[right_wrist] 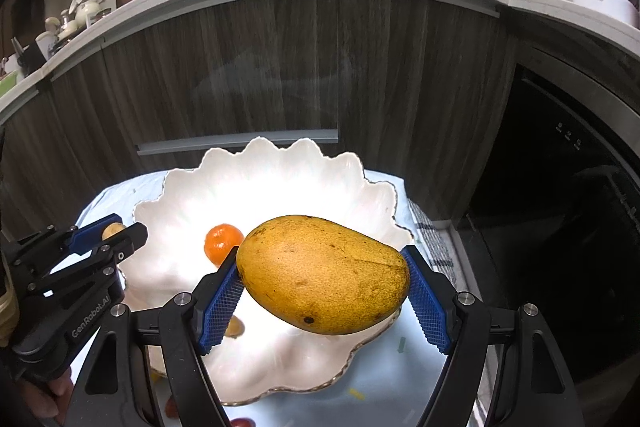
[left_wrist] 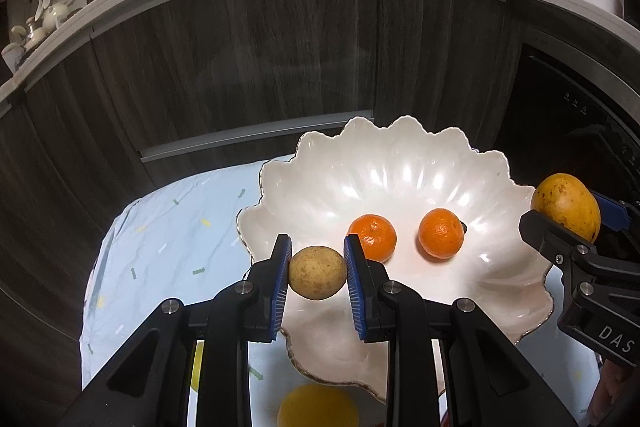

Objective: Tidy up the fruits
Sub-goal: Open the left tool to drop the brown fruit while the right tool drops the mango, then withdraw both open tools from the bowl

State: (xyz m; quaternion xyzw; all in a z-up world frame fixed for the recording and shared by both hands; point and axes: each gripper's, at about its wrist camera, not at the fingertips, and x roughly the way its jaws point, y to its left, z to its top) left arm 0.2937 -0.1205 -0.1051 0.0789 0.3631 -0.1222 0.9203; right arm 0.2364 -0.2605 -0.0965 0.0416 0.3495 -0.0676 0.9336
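the white scalloped bowl (left_wrist: pixel 400 163) held two tangerines (left_wrist: pixel 372 237) near its centre. the right gripper (right_wrist: pixel 322 277) clamped a mango (right_wrist: pixel 324 273) over the bowl's 5 o'clock rim; the left gripper (left_wrist: pixel 317 273) pinched a small tan fruit (left_wrist: pixel 317 273) at 7 o'clock.

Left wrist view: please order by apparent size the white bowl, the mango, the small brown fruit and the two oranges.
1. white bowl
2. mango, though it is cut partly by the right tongs
3. small brown fruit, nearest the camera, so unsure
4. the two oranges, alike in size
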